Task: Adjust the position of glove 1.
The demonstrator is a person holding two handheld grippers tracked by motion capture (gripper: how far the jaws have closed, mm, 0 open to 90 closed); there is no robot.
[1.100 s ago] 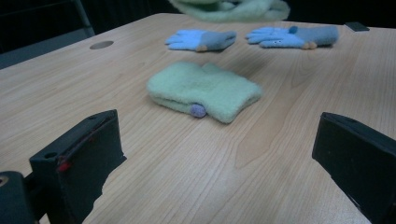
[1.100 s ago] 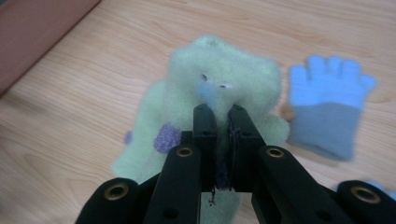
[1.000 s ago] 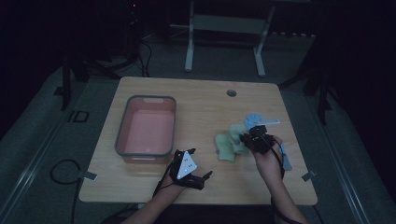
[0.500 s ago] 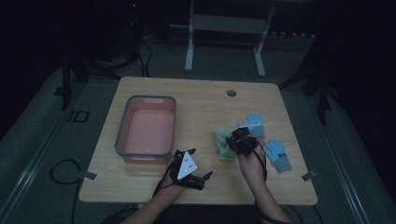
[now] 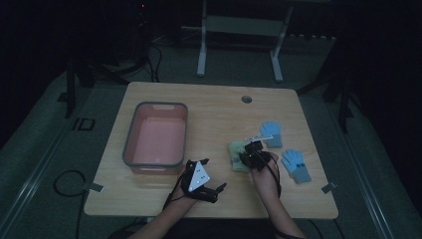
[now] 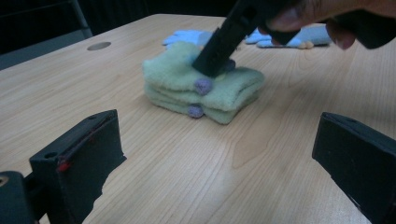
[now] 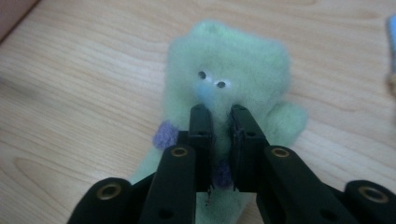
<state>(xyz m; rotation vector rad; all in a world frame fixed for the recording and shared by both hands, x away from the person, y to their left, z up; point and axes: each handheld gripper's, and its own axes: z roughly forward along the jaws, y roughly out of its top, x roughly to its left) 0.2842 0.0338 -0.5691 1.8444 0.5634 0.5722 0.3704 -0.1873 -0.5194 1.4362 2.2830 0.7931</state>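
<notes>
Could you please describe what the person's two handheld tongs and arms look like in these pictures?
Both tongs are black. The left tongs carry a pale grey three-cornered plate with small dark dots on top, and a thin black cable trails from them. Their jaws are blocky black pads with a small red mark on one. The right tongs have narrow black jaws on arms with brass-coloured rivets. Both forearms are bare, with no sleeves visible.

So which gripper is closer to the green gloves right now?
Right. The right gripper pinches the green gloves; the left gripper rests apart, open, at the table's near edge.
</notes>
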